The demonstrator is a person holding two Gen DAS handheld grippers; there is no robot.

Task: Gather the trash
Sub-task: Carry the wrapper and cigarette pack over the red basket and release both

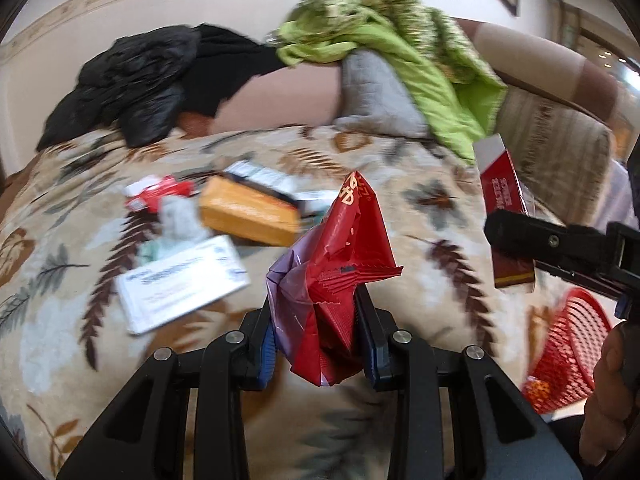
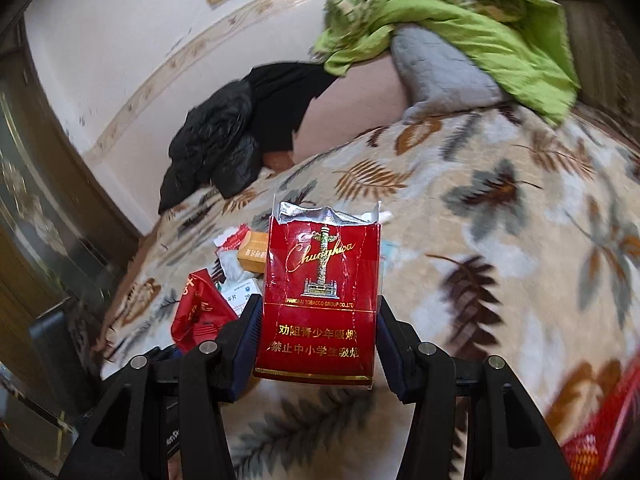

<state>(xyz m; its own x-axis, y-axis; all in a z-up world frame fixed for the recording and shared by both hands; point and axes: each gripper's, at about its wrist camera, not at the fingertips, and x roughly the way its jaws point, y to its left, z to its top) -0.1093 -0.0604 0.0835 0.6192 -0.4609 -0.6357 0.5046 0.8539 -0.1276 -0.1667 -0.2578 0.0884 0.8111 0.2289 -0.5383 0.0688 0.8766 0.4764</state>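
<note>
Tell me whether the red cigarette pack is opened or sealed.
Opened: the cigarette pack in the right hand-held gripper has its top torn, foil liner showing.

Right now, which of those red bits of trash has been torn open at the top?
The red cigarette pack held in the right gripper: its top is ripped, showing silver foil. The red wrapper in the left gripper is just crumpled.

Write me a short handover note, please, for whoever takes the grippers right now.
Left gripper: shut on a crumpled red wrapper, held above the bed.
Right gripper: shut on an opened red cigarette pack.
Red basket: at the bed's right edge, something already inside.
Left to do: drop both items in, then collect the orange box, white packet, tissue and small red-and-white pack lying on the blanket.
</note>
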